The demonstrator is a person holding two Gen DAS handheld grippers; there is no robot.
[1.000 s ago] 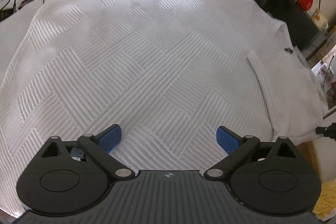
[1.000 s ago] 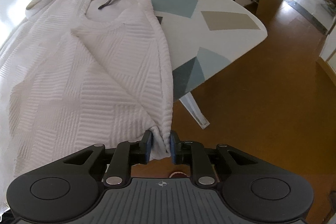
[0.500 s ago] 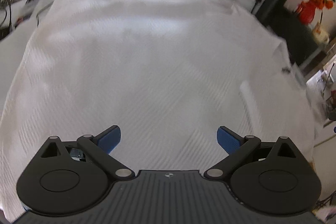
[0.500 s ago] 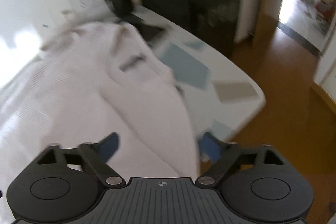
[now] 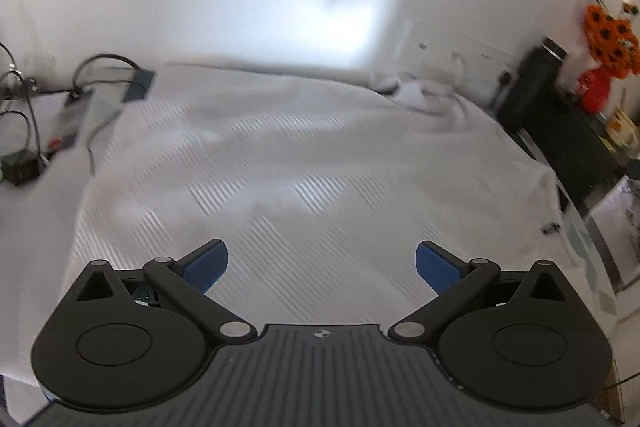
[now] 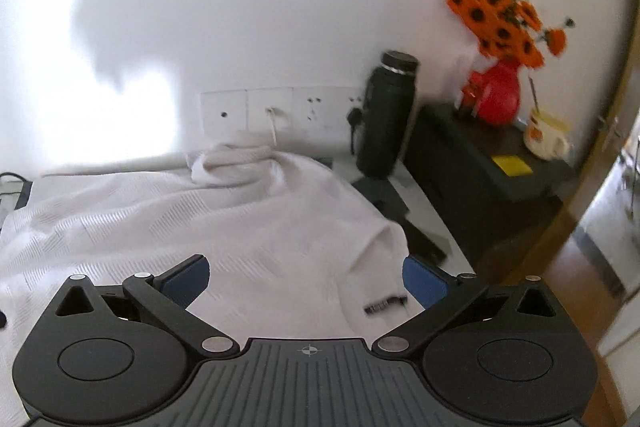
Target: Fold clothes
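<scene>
Released by the right claw [image 6: 304, 277], white garment [image 6: 240, 227] lies flat; both claws [image 5: 322, 265] gape.

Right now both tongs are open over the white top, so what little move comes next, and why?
Probably lower the right tongs and close them on the folded edge by the black neck label. Both the right and the left tongs are open and hold nothing, and the white top lies spread on the table, only partly folded.
</scene>
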